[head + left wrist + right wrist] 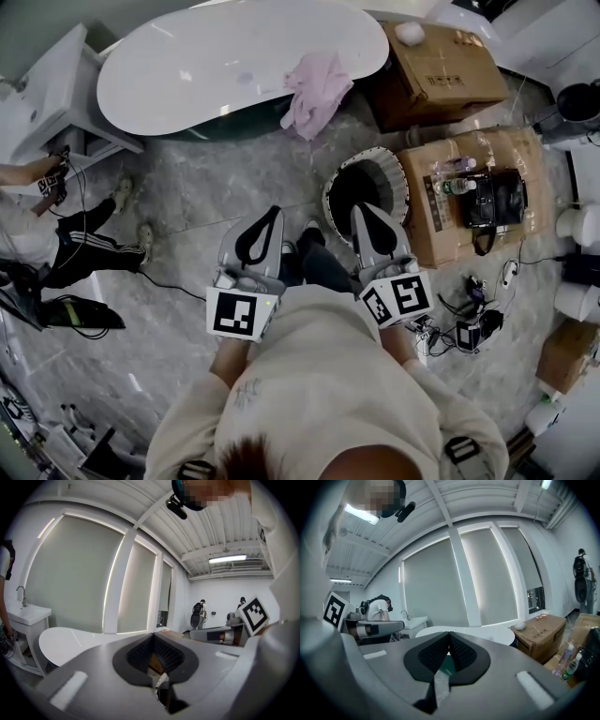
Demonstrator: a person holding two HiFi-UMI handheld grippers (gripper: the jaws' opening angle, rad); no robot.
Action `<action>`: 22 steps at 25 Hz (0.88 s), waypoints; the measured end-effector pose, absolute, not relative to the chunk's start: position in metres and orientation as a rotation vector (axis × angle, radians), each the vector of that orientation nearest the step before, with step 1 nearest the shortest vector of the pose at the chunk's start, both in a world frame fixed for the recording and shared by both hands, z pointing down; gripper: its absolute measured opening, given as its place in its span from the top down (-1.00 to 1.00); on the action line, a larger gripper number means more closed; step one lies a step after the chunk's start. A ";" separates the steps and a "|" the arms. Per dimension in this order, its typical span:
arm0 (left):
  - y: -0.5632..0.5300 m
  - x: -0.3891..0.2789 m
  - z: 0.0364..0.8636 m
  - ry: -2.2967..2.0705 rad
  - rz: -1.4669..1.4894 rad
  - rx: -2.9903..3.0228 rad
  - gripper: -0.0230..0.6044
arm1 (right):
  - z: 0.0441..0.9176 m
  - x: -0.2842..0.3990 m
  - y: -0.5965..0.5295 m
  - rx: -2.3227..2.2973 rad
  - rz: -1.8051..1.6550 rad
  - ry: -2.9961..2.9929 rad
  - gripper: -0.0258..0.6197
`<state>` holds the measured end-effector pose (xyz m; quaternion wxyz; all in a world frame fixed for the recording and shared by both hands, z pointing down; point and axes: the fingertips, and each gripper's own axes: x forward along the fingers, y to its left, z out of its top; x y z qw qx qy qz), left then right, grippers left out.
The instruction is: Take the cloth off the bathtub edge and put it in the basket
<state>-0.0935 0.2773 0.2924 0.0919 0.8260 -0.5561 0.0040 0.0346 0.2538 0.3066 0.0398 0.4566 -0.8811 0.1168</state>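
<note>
A pink cloth (pixel 317 89) hangs crumpled over the near edge of the white bathtub (pixel 216 61), at its right end. The round basket (pixel 401 184), with a white ribbed rim and a dark inside, stands on the floor below the cloth, just beyond my right gripper. My left gripper (pixel 276 212) and right gripper (pixel 362 209) are held side by side in front of me, short of the tub, both shut and empty. In the left gripper view the tips (pixel 153 634) meet with the tub (pixel 70 641) behind them. The right gripper view shows its tips (pixel 449 633) closed, pointing at the tub (pixel 487 633).
Cardboard boxes (pixel 436 61) stand right of the tub. A lower box (pixel 506 155) carries bottles and a black bag. A person (pixel 56 234) crouches at the left by a white sink cabinet (pixel 42 94). Cables and gear (pixel 469 319) lie on the floor at the right.
</note>
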 end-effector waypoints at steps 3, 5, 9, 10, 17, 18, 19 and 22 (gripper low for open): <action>0.266 -0.095 0.301 -1.654 0.053 2.428 0.77 | 0.313 0.037 0.240 1.384 0.381 -2.682 0.92; 0.255 -0.097 0.306 -1.676 0.091 2.436 0.77 | 0.314 0.039 0.228 1.369 0.384 -2.683 0.92; 0.232 -0.094 0.301 -1.718 0.104 2.445 0.77 | 0.309 0.044 0.199 1.328 0.371 -2.698 0.92; 0.226 -0.093 0.299 -1.729 0.095 2.440 0.77 | 0.309 0.045 0.191 1.324 0.370 -2.704 0.92; 0.186 -0.080 0.293 -1.784 0.048 2.422 0.77 | 0.308 0.061 0.147 1.317 0.378 -2.739 0.92; 0.182 -0.078 0.291 -1.798 0.037 2.424 0.77 | 0.308 0.063 0.141 1.314 0.379 -2.742 0.92; 0.177 -0.077 0.289 -1.815 0.023 2.424 0.77 | 0.308 0.065 0.136 1.312 0.379 -2.745 0.92; 0.165 -0.070 0.284 -1.849 0.001 2.423 0.77 | 0.308 0.074 0.124 1.308 0.383 -2.760 0.92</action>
